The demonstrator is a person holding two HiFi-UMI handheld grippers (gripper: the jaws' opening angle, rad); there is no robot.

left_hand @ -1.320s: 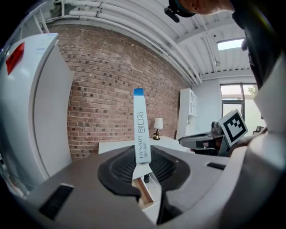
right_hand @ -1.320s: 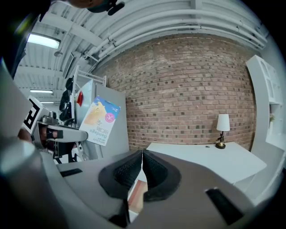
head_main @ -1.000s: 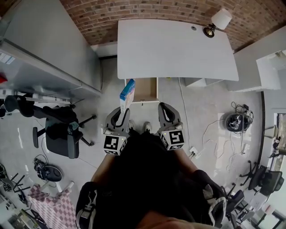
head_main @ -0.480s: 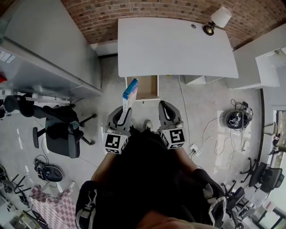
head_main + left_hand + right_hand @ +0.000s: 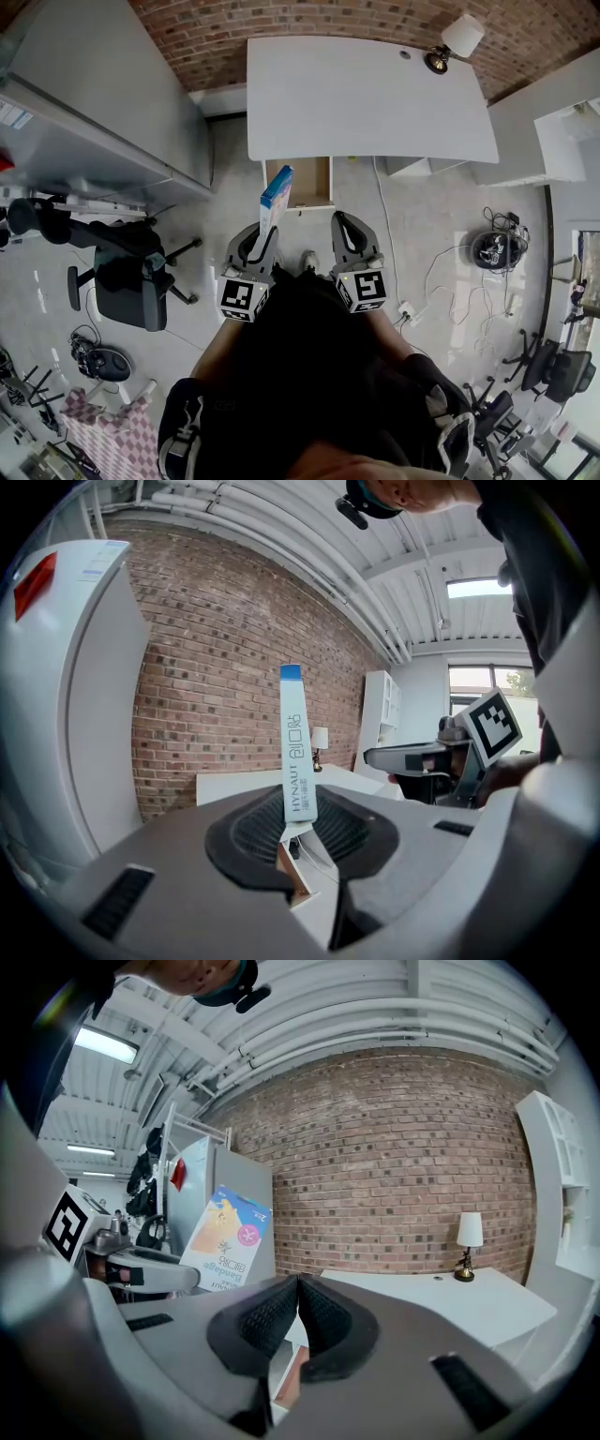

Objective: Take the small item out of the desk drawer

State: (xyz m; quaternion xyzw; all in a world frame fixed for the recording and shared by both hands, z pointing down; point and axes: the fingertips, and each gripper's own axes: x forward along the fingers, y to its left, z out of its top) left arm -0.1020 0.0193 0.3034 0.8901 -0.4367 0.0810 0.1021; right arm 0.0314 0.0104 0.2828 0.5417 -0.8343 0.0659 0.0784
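Observation:
In the head view my left gripper (image 5: 260, 242) is shut on a flat blue-and-white bandage box (image 5: 275, 199), held upright in front of the open wooden drawer (image 5: 314, 182) under the white desk (image 5: 370, 98). In the left gripper view the box (image 5: 297, 752) stands edge-on, its lower end pinched between the pads of the left gripper (image 5: 302, 825). My right gripper (image 5: 345, 236) hangs beside it to the right, shut and holding nothing. The right gripper view shows the right gripper (image 5: 297, 1288) with its pads together, and the box (image 5: 228, 1238) off to the left.
A table lamp (image 5: 457, 44) stands on the desk's far right corner. A tall grey cabinet (image 5: 94, 103) flanks the desk on the left, with a black office chair (image 5: 131, 281) below it. Cables and a round black device (image 5: 494, 253) lie on the floor at right.

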